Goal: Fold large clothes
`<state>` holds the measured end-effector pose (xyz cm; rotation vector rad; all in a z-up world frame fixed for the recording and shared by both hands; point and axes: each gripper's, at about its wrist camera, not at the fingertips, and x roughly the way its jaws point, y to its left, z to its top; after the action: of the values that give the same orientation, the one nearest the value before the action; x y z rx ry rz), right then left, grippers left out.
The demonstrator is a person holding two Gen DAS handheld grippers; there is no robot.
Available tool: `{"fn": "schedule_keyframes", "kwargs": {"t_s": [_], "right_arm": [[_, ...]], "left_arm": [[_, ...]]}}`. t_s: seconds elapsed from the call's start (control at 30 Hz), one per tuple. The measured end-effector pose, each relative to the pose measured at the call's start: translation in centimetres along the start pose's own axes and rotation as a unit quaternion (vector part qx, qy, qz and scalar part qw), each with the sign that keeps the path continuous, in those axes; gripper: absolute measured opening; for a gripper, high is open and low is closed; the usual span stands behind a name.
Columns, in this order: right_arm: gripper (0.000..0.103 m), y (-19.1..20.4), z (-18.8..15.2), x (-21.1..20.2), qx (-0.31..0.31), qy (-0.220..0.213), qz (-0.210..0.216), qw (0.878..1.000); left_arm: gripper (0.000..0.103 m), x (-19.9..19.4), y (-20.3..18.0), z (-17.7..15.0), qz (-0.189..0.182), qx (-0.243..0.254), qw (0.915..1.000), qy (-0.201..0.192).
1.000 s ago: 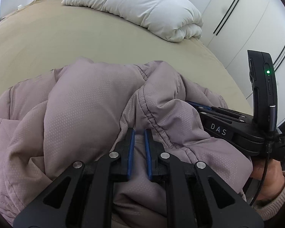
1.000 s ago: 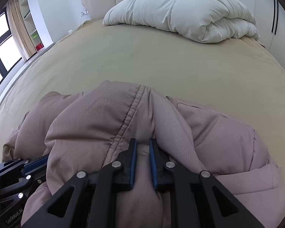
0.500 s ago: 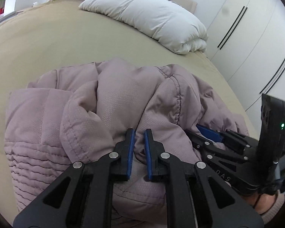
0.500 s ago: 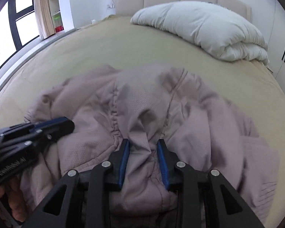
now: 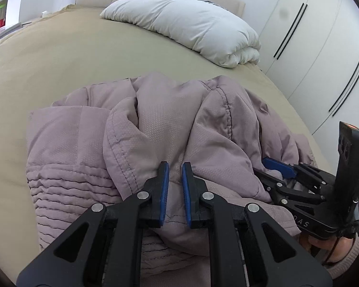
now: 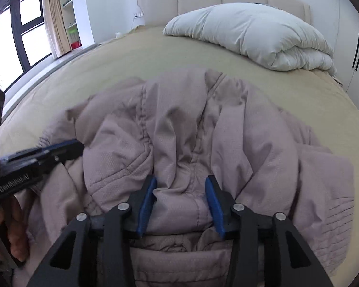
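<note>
A mauve padded jacket (image 5: 155,129) lies bunched on the tan bed; it also fills the middle of the right wrist view (image 6: 203,131). My left gripper (image 5: 174,167) is shut on a fold of the jacket at its near edge. My right gripper (image 6: 180,181) is open, its jaws wide apart with a loose fold of jacket lying between them. The right gripper also shows at the right of the left wrist view (image 5: 277,167). The left gripper shows at the left of the right wrist view (image 6: 67,147).
A folded white duvet (image 5: 191,26) lies at the head of the bed (image 5: 59,55), also in the right wrist view (image 6: 258,33). White wardrobe doors (image 5: 323,47) stand to the right. A window (image 6: 19,38) and curtain are to the left.
My right gripper has opened and let go of the jacket. The jacket has dropped from a raised bunch and spread lower on the bed. My left gripper stays shut on it.
</note>
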<state>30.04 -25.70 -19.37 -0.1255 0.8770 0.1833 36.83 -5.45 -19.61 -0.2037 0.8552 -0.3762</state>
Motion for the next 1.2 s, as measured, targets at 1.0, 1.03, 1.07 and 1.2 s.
{"fn": "schedule_keyframes", "kwargs": {"t_s": [1.0,1.03,1.07,1.2], "right_arm": [[0.09,-8.0,-26.9,-27.9,0.233,-0.011,0.007,0.973],[0.09,-8.4,-27.9,-28.2,0.24,-0.006,0.016,0.971],[0.09,-8.7,-28.8,-28.4,0.246,0.001,0.022,0.969],[0.09,-9.9,-32.2,-29.0,0.268,0.03,0.026,0.963]], "left_arm": [[0.088,-28.0,6.9,-26.1,-0.007,-0.09,0.9933,0.072],[0.088,-28.3,7.0,-26.6,-0.012,-0.088,0.9928,0.081],[0.088,-28.5,7.2,-27.4,-0.013,-0.09,0.9917,0.09],[0.088,-28.9,7.3,-30.1,-0.027,-0.101,0.9869,0.123]]}}
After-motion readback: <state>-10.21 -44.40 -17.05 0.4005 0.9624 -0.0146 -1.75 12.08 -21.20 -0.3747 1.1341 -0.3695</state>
